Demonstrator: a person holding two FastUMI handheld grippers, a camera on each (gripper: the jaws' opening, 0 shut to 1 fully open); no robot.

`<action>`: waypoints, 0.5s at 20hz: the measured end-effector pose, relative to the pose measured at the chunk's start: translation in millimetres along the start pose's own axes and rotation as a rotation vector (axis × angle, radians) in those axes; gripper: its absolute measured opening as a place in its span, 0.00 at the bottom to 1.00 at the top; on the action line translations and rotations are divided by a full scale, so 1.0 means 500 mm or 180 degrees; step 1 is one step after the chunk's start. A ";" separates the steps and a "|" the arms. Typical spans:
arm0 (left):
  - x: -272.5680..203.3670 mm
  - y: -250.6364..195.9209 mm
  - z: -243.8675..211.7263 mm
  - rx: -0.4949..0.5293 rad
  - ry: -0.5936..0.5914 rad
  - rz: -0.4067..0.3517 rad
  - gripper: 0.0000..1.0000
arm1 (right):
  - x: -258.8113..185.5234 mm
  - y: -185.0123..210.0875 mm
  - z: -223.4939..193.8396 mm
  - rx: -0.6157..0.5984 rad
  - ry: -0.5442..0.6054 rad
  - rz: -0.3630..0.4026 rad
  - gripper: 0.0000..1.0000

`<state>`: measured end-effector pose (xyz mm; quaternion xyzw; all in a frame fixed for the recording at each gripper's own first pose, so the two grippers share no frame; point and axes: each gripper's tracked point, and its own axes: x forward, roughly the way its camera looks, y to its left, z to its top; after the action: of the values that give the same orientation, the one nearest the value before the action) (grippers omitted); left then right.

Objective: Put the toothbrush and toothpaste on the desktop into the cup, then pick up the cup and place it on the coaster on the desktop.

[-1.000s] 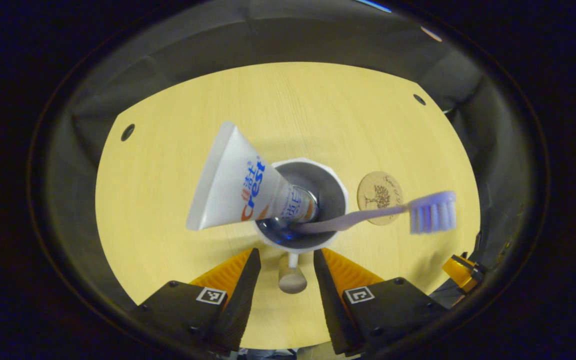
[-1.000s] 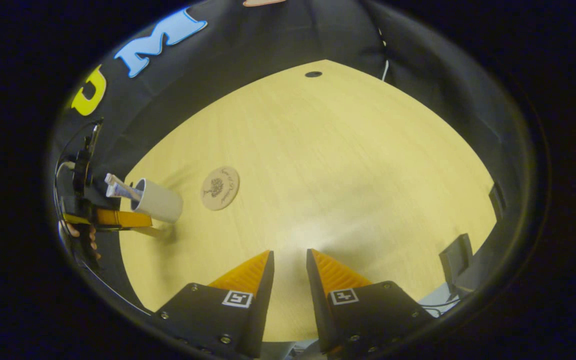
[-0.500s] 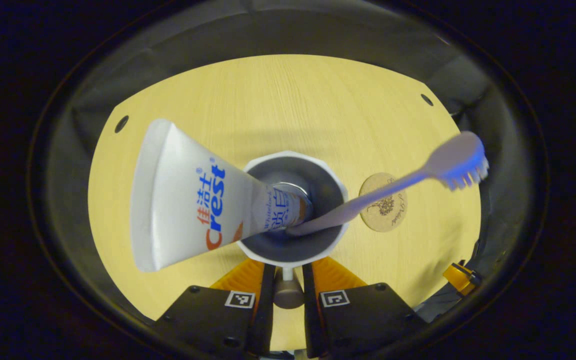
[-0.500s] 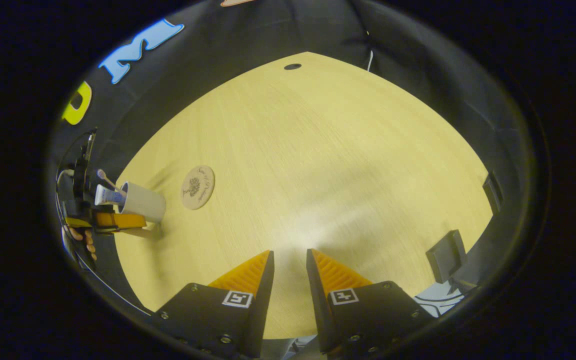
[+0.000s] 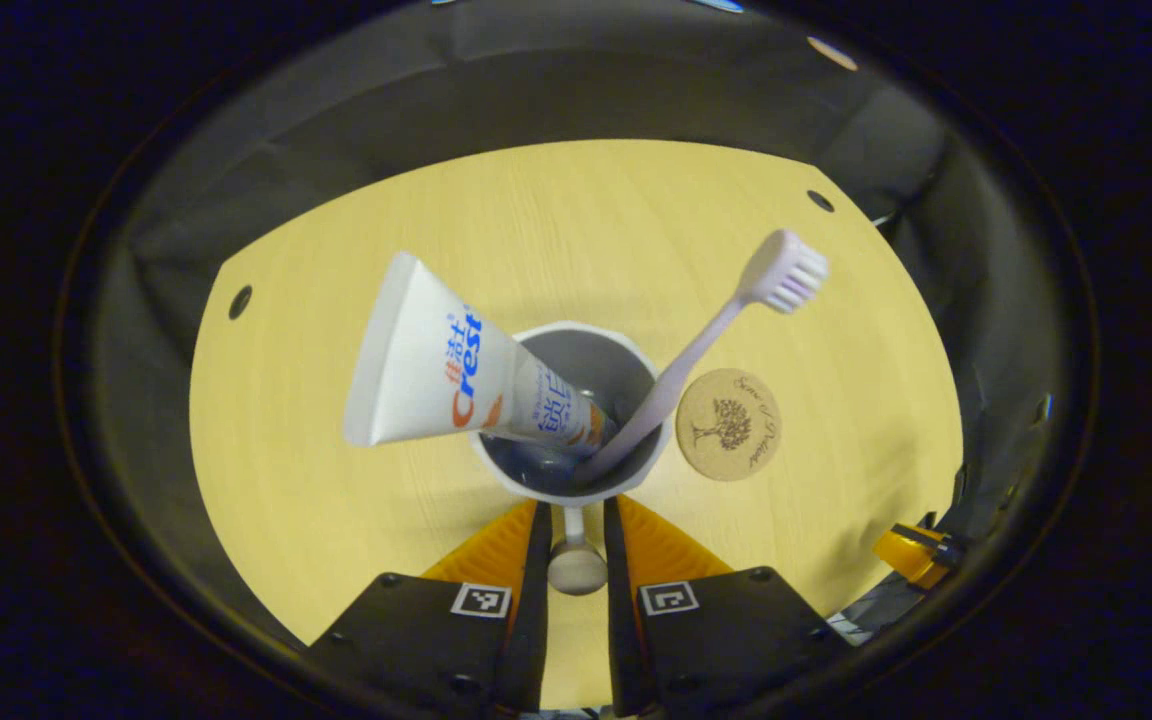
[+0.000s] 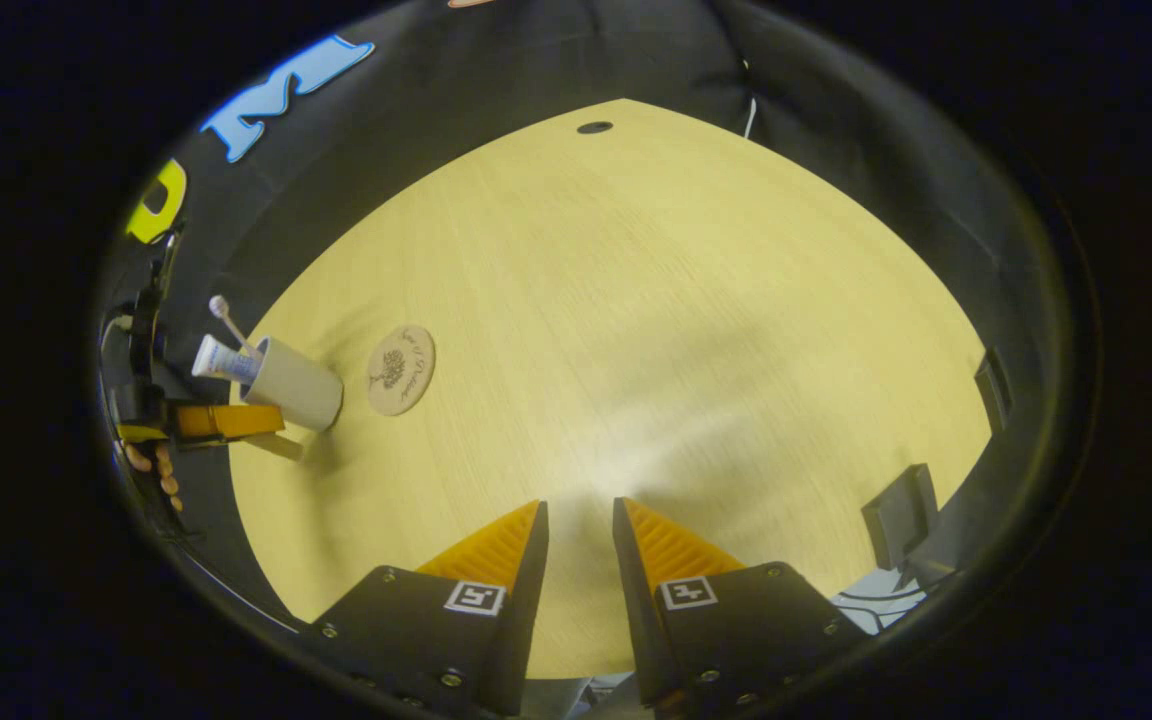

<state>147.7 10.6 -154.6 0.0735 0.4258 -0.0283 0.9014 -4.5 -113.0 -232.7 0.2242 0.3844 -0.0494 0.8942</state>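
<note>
Right now the left claw (image 5: pixel 573 520) grips the handle (image 5: pixel 576 560) of the cup (image 5: pixel 576 415), both fingers pressed against that thin stem, with the cup's mouth just ahead of the fingertips. Inside the cup, the toothpaste (image 5: pixel 436 370) leans out to the left and the toothbrush (image 5: pixel 706 340) angles up to the right, bristle head clear of the rim. Just beside the cup, on its right, lies the coaster (image 5: pixel 729 424), flat on the tabletop (image 5: pixel 336 500); whether the cup's base touches the wood, I cannot tell. From the right gripper view, a hand (image 6: pixel 158 470) holds the left claw level at the table's far left edge. Meanwhile the right claw (image 6: pixel 579 525) hangs over bare wood, well apart from the cup, its fingers narrowly parted on nothing. Black cloth walls (image 6: pixel 496 80) ring the pale wood.
</note>
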 end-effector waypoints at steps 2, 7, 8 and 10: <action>-0.002 -0.034 0.022 0.0174 -0.0069 -0.0032 0.32 | 0.000 -0.002 0.001 0.0006 -0.0008 0.0002 0.42; 0.015 -0.072 0.063 0.0283 -0.0219 0.0081 0.20 | -0.009 -0.026 0.002 0.0117 -0.0039 -0.0045 0.42; 0.014 -0.072 0.064 0.0302 -0.0215 0.0078 0.21 | -0.010 -0.035 0.002 0.0152 -0.0043 -0.0060 0.42; 0.010 -0.068 0.063 0.0313 -0.0179 0.0086 0.21 | -0.011 -0.046 -0.002 0.0232 -0.0035 -0.0075 0.38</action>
<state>171.1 -28.1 -142.6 0.1227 0.3973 -0.0390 0.9086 -15.0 -133.7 -237.5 0.2518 0.3801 -0.0751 0.8869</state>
